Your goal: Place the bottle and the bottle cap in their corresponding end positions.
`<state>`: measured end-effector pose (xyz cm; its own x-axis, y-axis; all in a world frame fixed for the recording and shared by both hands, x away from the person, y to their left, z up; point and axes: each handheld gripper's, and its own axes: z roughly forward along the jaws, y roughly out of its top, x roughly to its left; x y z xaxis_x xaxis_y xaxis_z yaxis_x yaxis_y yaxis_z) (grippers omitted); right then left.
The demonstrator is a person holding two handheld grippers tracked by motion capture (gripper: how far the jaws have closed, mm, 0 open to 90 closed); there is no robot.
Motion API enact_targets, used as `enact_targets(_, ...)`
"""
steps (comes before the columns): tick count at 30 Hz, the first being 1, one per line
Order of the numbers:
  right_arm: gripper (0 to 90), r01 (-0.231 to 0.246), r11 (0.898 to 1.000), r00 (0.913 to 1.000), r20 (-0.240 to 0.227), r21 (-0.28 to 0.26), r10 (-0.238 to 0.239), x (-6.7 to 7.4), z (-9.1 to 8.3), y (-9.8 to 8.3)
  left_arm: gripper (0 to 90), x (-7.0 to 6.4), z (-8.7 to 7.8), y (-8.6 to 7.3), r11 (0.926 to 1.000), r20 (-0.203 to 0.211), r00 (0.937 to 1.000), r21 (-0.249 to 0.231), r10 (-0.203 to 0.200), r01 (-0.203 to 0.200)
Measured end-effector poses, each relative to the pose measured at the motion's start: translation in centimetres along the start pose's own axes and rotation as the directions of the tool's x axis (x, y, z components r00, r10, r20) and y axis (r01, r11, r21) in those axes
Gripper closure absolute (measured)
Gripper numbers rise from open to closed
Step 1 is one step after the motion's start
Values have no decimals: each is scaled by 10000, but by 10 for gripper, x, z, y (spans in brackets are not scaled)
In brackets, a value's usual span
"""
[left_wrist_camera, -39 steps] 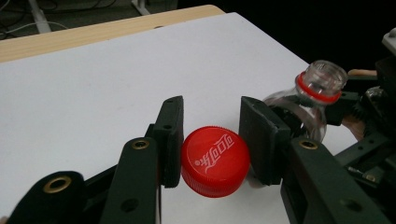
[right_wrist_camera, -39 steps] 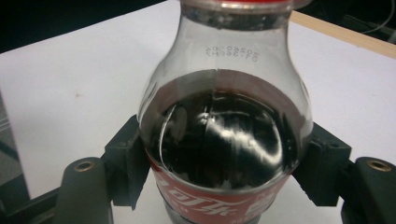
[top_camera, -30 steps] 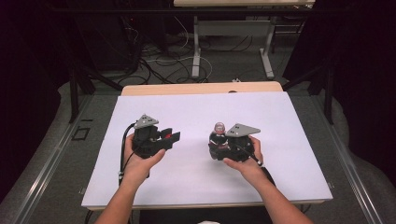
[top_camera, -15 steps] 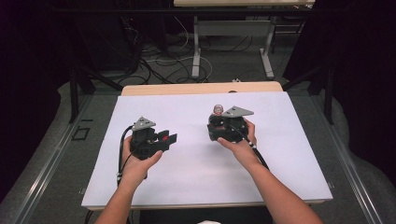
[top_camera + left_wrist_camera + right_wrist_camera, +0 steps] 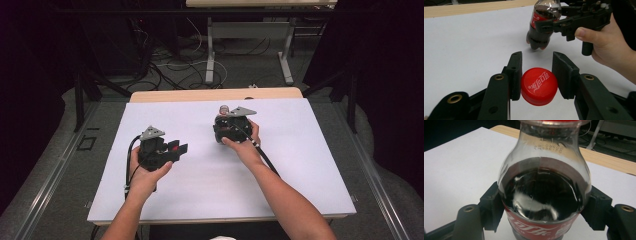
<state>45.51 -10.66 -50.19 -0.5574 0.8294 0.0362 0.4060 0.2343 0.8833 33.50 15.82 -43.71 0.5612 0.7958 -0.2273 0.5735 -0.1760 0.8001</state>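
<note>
Bottle (image 5: 544,195): small clear plastic, dark cola filling the body up to the shoulder, red label band with white script (not legible), faint embossed date code on the shoulder, unreadable. In the left gripper view the bottle (image 5: 543,23) hangs just above the white table sheet (image 5: 300,165), base clear of the surface and leaning slightly.

Right gripper (image 5: 226,131): jaws clamped on the bottle at label height, one black pad on each side. Right hand (image 5: 245,142) wraps the grip from behind, forearm reaching diagonally toward the far centre of the table.

Cap (image 5: 539,85): red, ribbed edge, white script logo on top, lying sideways to the camera. Held in the left gripper (image 5: 537,75), both pads pressed against its rim, above the sheet.

Left hand (image 5: 147,172): near-left of the table, gripper pointing to the right, toward the bottle, well apart from it. Cable (image 5: 129,160) loops down past the wrist.
</note>
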Motion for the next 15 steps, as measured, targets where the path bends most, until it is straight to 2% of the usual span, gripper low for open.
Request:
enact_targets(7, 293, 57, 10000, 10000, 77, 69, -58, 0, 14, -7, 611, 4, -2, -1, 9999, 11, 9999, -28, -145, 145)
enact_targets(9, 293, 86, 9999, 9999, 70, 94, -86, 3, 15, -9, 611, 6, -3, -1, 10000, -38, 10000, -5, -91, 91)
enact_targets(15, 291, 350, 9994, 9994, 4, 6, -350, 9, 16, -14, 612, 7, -2, -2, 9997, -86, 9996, -79, -253, 252)
